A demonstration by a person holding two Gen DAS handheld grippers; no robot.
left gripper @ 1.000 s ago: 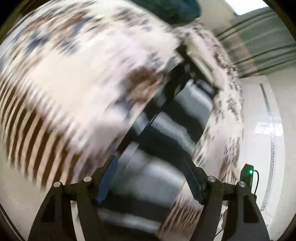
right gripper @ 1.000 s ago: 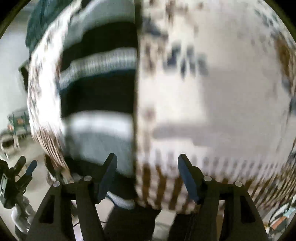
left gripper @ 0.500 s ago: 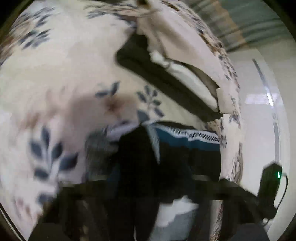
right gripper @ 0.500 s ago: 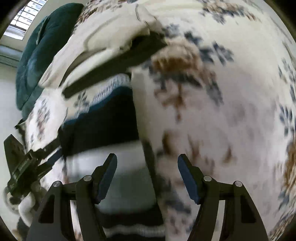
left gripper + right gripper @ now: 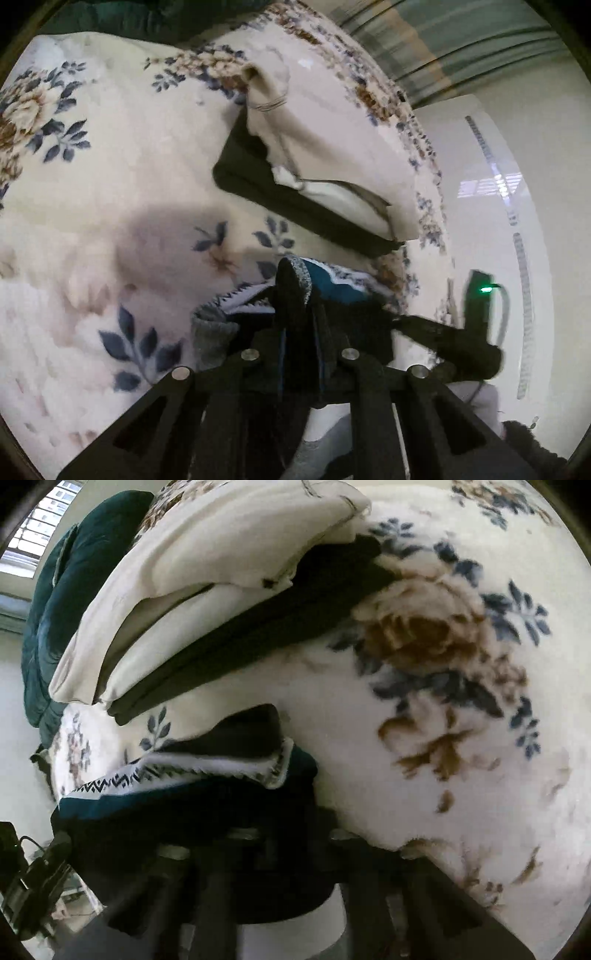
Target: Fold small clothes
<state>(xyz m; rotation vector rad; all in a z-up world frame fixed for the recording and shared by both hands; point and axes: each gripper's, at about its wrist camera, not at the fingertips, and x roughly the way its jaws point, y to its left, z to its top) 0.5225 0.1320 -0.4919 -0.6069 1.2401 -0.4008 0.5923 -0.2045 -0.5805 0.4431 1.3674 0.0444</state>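
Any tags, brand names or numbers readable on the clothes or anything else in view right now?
None. The dark sweater shows only a zigzag knit band, no lettering. The folded cream garment and black garment show no readable tag. The floral blanket is pattern only. The black device with a green light has no legible marking.

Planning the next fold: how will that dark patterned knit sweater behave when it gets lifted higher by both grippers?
Probably floppy: the sweater already drapes and bunches over the left gripper. Thick knit suggests some weight, so it may sag between grips. The fuzzy floral blanket likely drags on it rather than letting it slide.
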